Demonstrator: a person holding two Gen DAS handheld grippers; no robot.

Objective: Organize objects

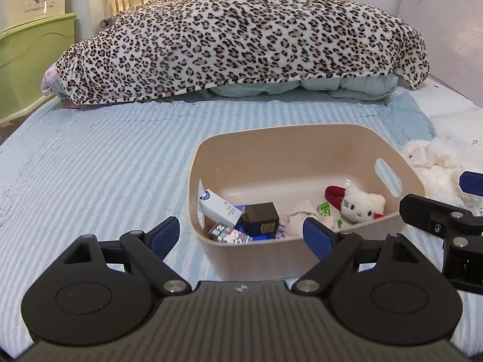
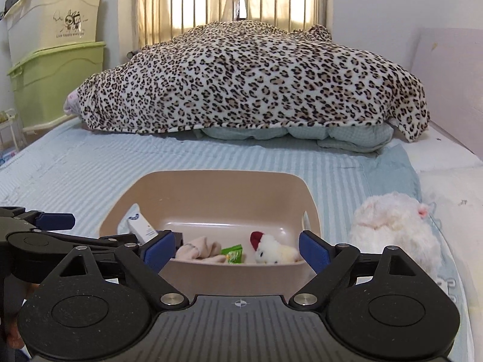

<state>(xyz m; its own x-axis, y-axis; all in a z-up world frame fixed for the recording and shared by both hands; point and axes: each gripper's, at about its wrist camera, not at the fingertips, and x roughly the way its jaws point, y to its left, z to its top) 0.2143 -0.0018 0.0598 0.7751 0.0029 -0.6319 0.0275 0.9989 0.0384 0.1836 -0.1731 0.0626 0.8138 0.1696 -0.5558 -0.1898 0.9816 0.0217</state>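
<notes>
A beige plastic basket [image 1: 289, 141] stands on the striped bed, seen also in the right wrist view [image 2: 211, 178]. It holds a white box [image 1: 219, 206], a black box [image 1: 261, 218], a small printed box [image 1: 231, 233], a pink cloth [image 1: 302, 214], a green wrapper [image 2: 232, 253] and a white cat plush with a red bow [image 1: 359, 202]. My left gripper [image 1: 241, 235] is open and empty at the basket's near wall. My right gripper [image 2: 237, 249] is open and empty just before the basket. A white fluffy plush [image 2: 392, 226] lies on the bed right of the basket.
A leopard-print blanket [image 1: 241, 39] is heaped over folded bedding across the far half of the bed. Stacked green and cream storage bins [image 2: 54, 60] stand at the left beside the bed. A wall and a pink board [image 2: 452, 84] run along the right side.
</notes>
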